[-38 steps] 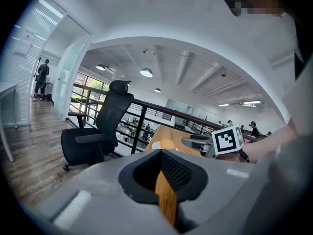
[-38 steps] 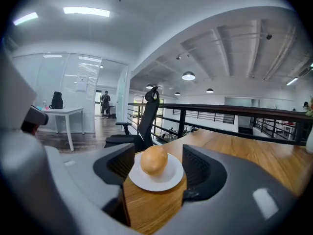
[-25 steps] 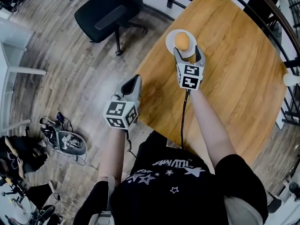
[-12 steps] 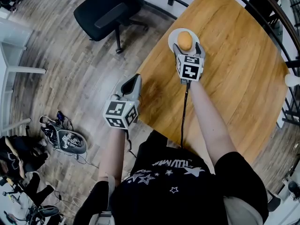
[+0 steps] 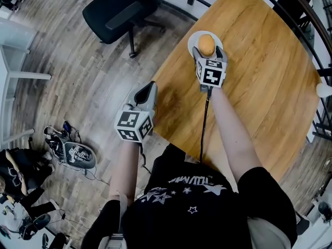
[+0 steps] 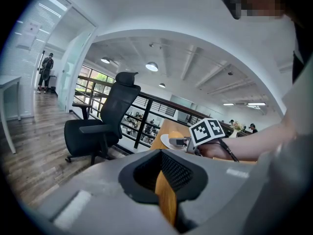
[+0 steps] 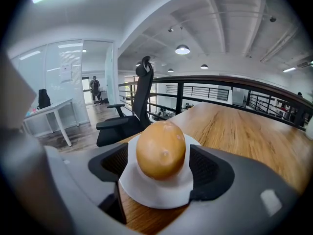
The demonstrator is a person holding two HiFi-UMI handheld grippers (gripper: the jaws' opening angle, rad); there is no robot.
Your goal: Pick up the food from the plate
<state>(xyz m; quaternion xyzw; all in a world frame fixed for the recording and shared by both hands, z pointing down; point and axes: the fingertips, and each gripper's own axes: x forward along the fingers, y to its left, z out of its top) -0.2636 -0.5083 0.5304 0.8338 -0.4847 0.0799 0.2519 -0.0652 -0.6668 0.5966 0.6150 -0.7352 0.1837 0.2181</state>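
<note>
An orange-brown round food item (image 5: 206, 44) (image 7: 161, 149) sits on a small white plate (image 5: 193, 40) (image 7: 151, 194) near the far left corner of the wooden table (image 5: 259, 71). My right gripper (image 5: 207, 50) (image 7: 159, 163) is open, its two jaws either side of the food with small gaps. My left gripper (image 5: 147, 93) (image 6: 164, 180) hovers at the table's near left edge, its jaws nearly together with nothing between them. In the left gripper view the right gripper's marker cube (image 6: 209, 131) shows by the plate (image 6: 168, 141).
A black office chair (image 5: 122, 9) stands on the wooden floor left of the table. A dark railing (image 5: 303, 14) runs past the table's far side. Bags and cables (image 5: 72, 152) lie on the floor at the left.
My right gripper has moved forward over the plate, so its jaws now flank the food. The left gripper has stayed where it was.
</note>
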